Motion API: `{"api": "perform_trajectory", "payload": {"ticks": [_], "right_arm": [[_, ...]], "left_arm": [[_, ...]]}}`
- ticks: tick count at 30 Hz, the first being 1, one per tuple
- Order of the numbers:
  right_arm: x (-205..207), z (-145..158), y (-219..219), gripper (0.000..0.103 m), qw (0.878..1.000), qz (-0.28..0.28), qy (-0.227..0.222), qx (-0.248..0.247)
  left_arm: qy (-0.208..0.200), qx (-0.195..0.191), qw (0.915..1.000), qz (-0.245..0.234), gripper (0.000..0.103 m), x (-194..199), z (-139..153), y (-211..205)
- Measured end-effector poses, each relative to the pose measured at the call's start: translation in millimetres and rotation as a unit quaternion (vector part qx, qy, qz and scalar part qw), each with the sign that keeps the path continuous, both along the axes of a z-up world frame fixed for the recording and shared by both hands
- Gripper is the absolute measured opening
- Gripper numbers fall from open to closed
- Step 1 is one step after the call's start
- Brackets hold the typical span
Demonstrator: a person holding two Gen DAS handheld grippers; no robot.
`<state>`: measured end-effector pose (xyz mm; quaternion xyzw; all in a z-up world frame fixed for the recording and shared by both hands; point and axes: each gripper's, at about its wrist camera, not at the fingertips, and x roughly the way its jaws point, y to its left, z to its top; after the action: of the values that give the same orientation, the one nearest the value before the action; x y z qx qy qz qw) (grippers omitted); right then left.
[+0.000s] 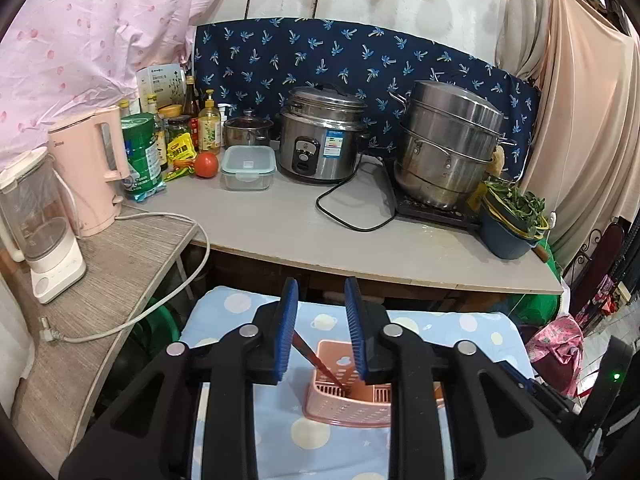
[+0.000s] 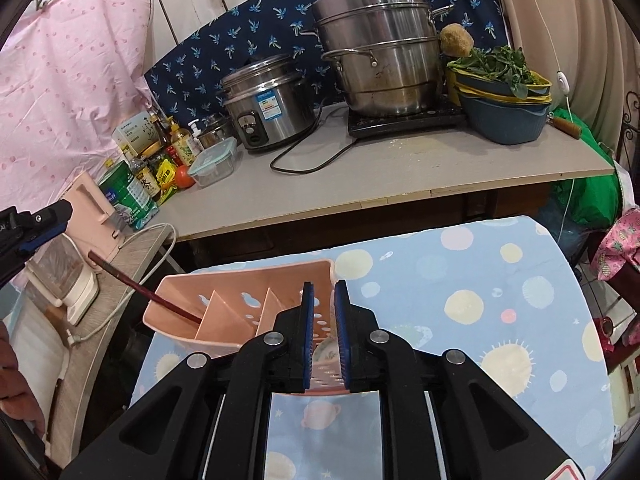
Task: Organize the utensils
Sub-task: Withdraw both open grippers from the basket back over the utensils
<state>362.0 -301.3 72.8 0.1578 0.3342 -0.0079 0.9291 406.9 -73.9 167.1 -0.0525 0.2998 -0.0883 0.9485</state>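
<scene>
While chopstick [image 2: 144,290] leans in holder [image 2: 224,308], left tool [image 1: 321,316] gapes above.

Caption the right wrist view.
Right claw grips the pink basket's wall; a chopstick leans in its far compartment.

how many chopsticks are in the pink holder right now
1. A single dark red chopstick leans in the left end compartment of the pink utensil holder. The right gripper hides part of the rightmost compartment, so more may be hidden.
</scene>
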Motion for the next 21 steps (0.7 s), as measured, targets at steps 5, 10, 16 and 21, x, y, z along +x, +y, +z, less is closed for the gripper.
{"api": "perform_trajectory", "payload": {"ticks": [5, 10, 16, 21], "right_arm": [[-27.5, 8.8, 6.0, 0.013, 1.0, 0.004, -0.007, -0.009], [-64.3, 12.4, 15.1, 0.017, 1.0, 0.011, -0.009, -0.005], [-121.6, 3.5, 20.6, 0.028, 1.0, 0.011, 0.0, 0.015], [-170.3, -19.4, 30.9, 0.029, 0.999, 0.016, 0.028, 0.01]], "left_arm": [[0.003, 0.008, 1.0, 0.004, 0.031, -22.1, 0.4, 6.4], [0.006, 0.016, 0.9998, 0.008, 0.035, -53.0, -3.1, 13.8], [0.015, 0.025, 0.9995, 0.008, 0.047, -102.6, -20.4, 26.8], [0.049, 0.033, 0.9982, 0.008, 0.049, -146.8, -53.9, 43.5]]}}
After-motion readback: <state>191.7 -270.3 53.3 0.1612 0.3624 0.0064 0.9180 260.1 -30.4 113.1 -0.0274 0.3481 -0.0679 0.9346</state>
